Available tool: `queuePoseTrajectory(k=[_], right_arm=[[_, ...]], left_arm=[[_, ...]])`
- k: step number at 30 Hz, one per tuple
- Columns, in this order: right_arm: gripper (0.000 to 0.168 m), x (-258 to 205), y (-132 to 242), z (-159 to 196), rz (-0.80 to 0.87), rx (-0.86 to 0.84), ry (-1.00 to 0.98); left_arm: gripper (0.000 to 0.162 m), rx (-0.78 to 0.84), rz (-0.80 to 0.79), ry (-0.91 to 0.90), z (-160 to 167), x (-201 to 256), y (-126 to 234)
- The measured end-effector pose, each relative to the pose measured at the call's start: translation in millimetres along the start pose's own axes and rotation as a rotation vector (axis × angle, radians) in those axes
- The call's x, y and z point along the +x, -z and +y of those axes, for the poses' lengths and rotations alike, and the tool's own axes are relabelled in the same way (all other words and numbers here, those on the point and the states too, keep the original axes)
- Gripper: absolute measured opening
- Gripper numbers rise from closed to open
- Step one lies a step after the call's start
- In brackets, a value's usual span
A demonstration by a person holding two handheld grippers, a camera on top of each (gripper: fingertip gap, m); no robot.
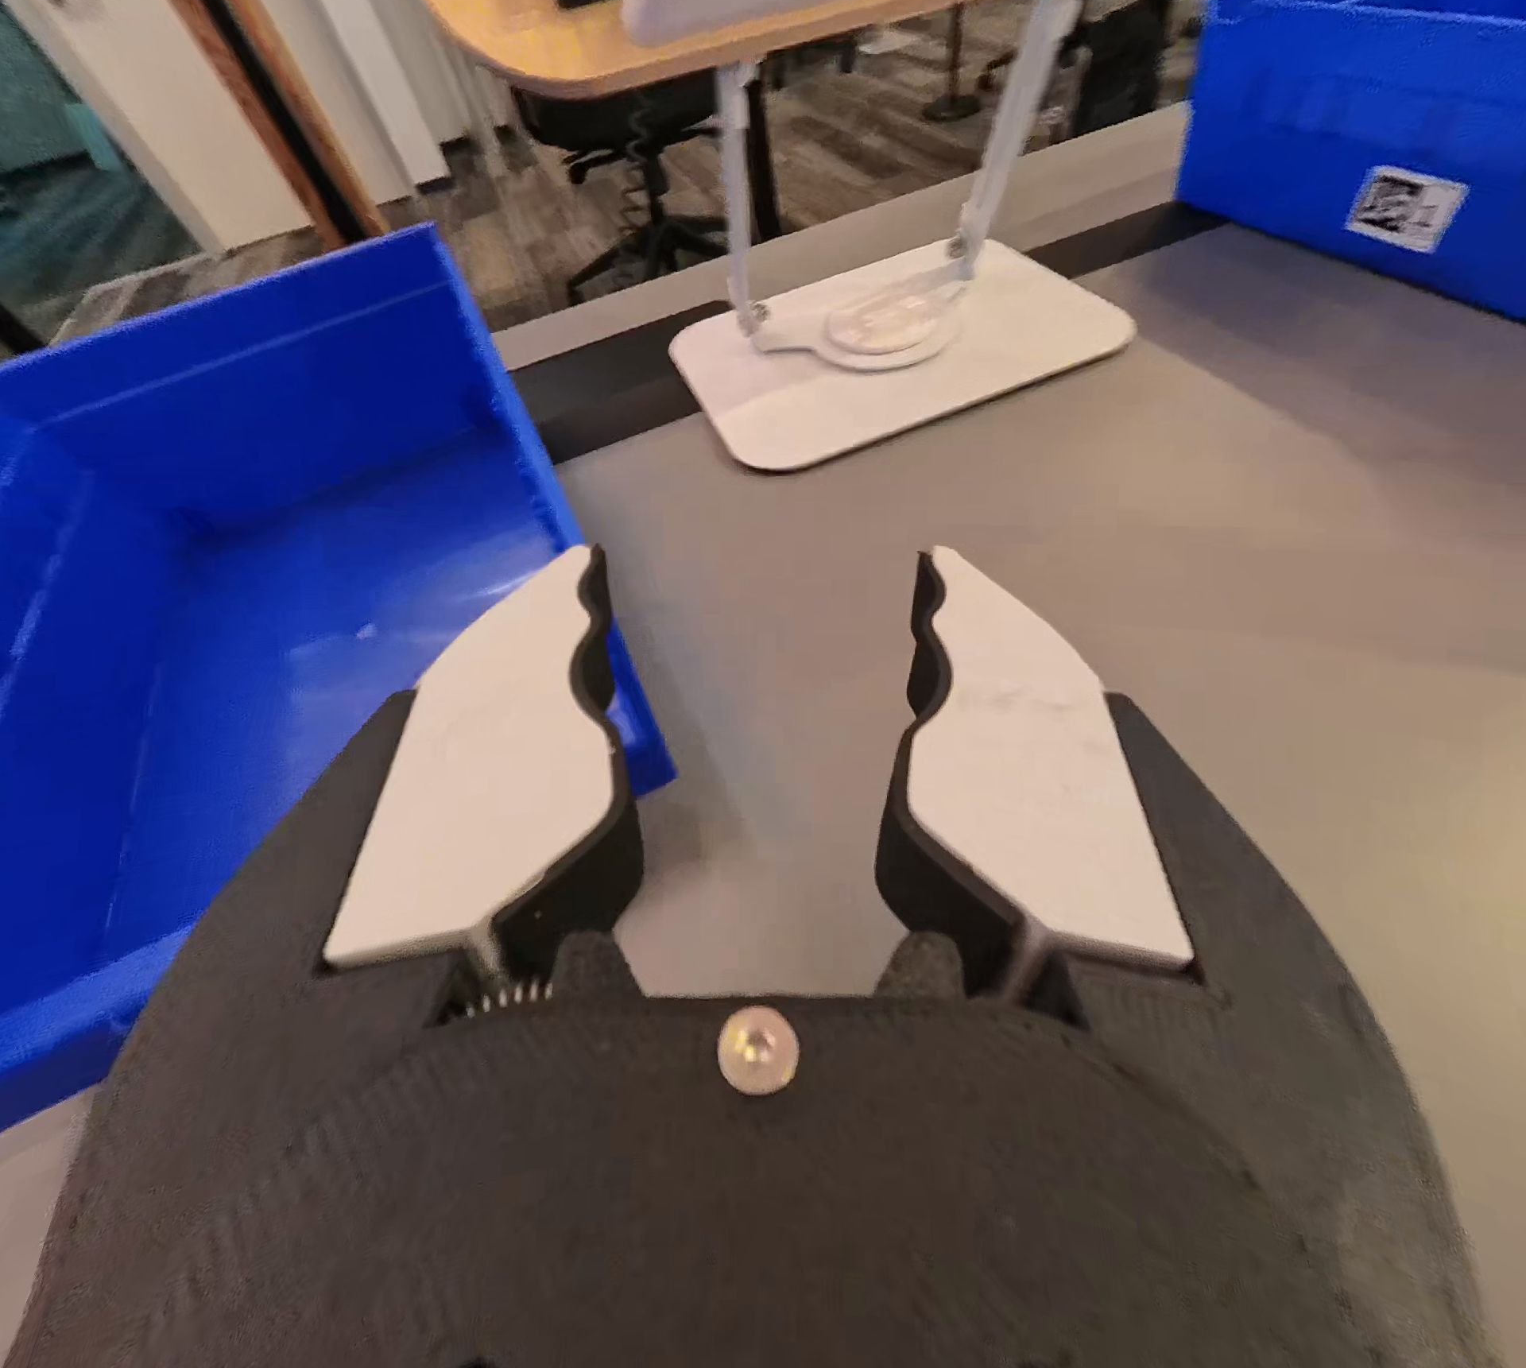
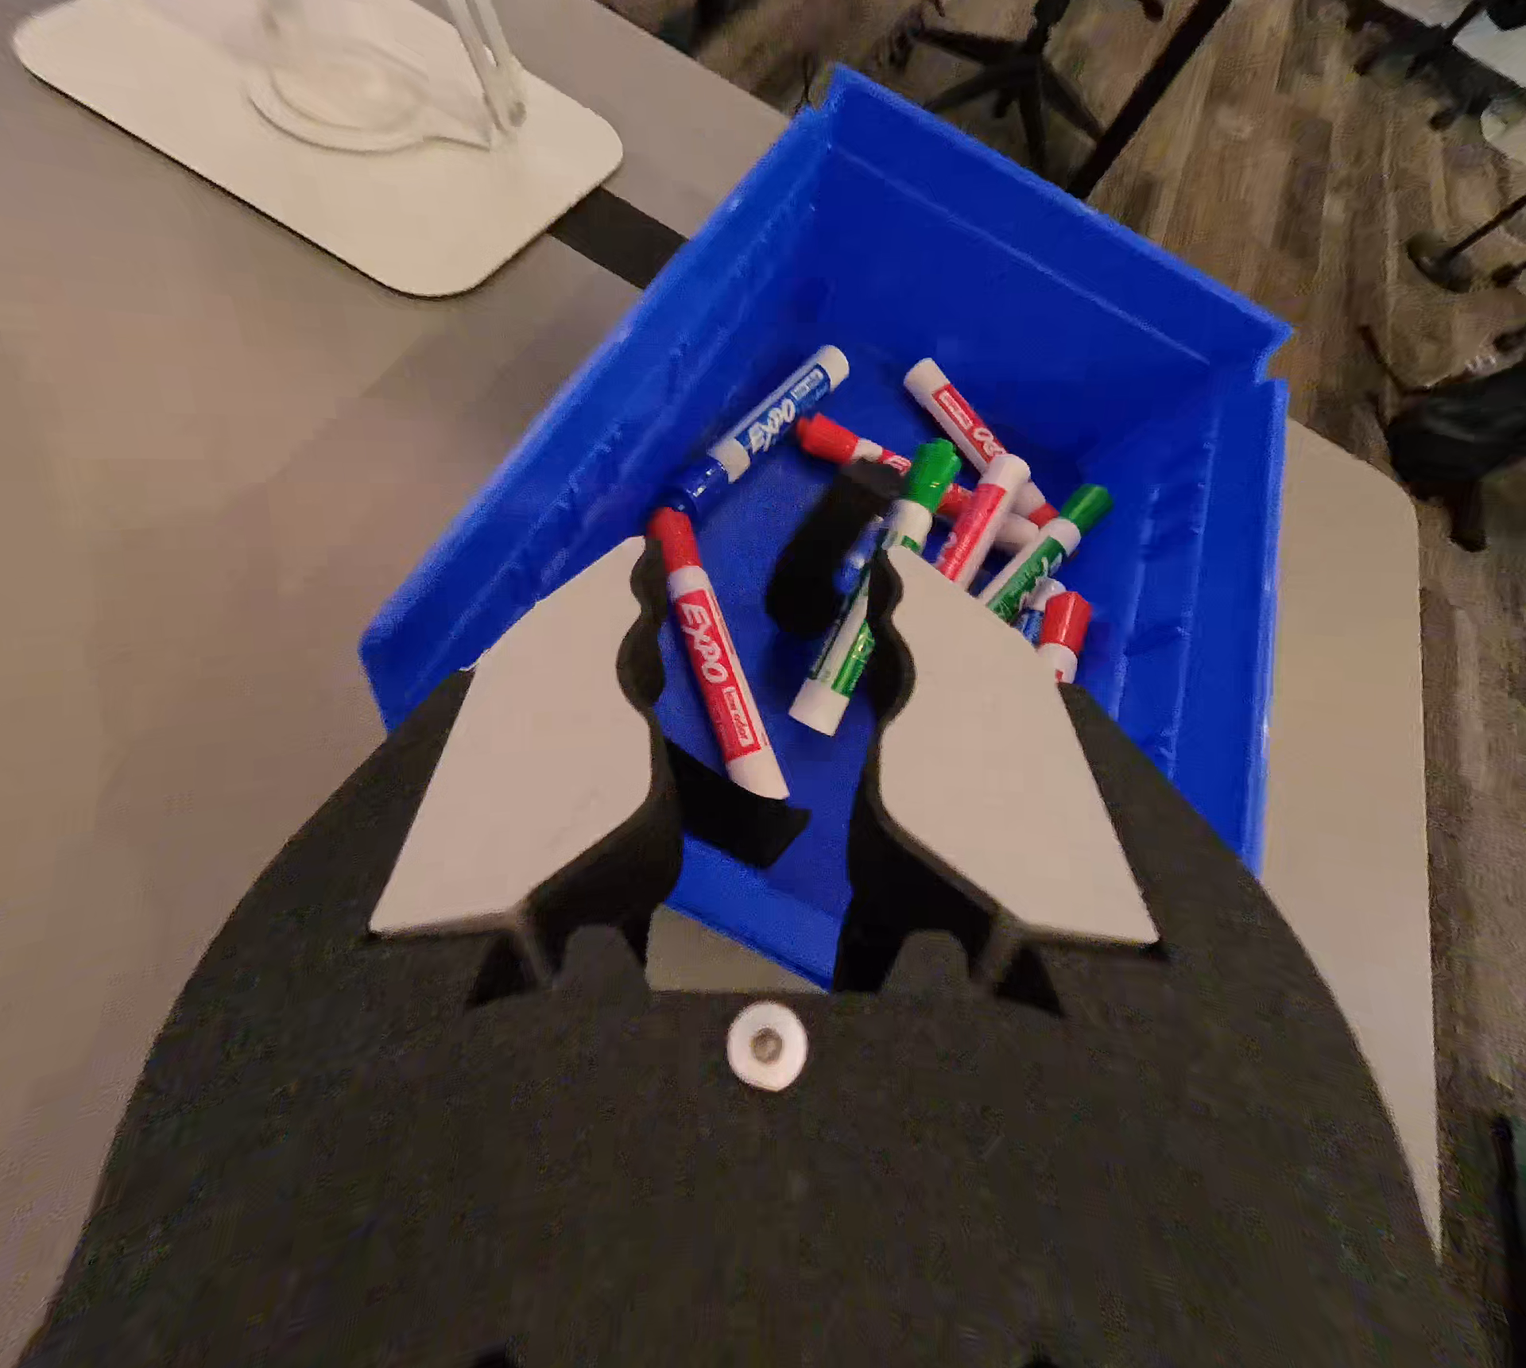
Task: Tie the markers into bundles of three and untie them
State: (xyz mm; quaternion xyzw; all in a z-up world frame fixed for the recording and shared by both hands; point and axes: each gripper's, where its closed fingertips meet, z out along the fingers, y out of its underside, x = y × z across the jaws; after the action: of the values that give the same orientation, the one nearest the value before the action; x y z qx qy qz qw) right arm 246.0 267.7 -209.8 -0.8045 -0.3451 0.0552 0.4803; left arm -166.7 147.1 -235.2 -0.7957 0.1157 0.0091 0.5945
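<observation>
Grey tabletop is seen in both views, with an office floor and chairs beyond its far edge. Loose markers in red, green and blue are piled in a blue bin shown in the right wrist view, at about 12 to 1 o'clock from the right gripper. One red marker is seen lying apart from the pile, at its 8 o'clock, just inside the gripper's left finger. Two black straps are seen among the markers on the bin floor. The right gripper is held spread above the bin, nothing pinched between its fingers. A white stand base is seen at 10 o'clock on the table.

In the left wrist view, the left gripper is likewise held wide apart and empty over bare table. A second blue bin is seen at its 9 o'clock, the white stand base at 12 o'clock, and another blue bin at 2 o'clock.
</observation>
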Motion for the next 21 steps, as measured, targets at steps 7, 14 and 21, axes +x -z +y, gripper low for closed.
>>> queuePoseTrajectory(k=[7,14,21], right_arm=[[0.061,-90.2,-15.3,-2.6,-0.159,-0.042,0.067],[0.039,-82.3,-45.3,16.9,-0.094,-0.136,0.039],[0.006,-59.0,-25.6,32.2,-0.08,-0.15,0.017]], left_arm=[[0.08,-0.111,-0.259,0.052,12.0,-50.3,-14.4],[0.008,-0.362,-0.29,-0.05,39.9,-57.7,-43.9],[0.003,-0.383,-0.136,0.063,42.2,-56.3,-17.5]])
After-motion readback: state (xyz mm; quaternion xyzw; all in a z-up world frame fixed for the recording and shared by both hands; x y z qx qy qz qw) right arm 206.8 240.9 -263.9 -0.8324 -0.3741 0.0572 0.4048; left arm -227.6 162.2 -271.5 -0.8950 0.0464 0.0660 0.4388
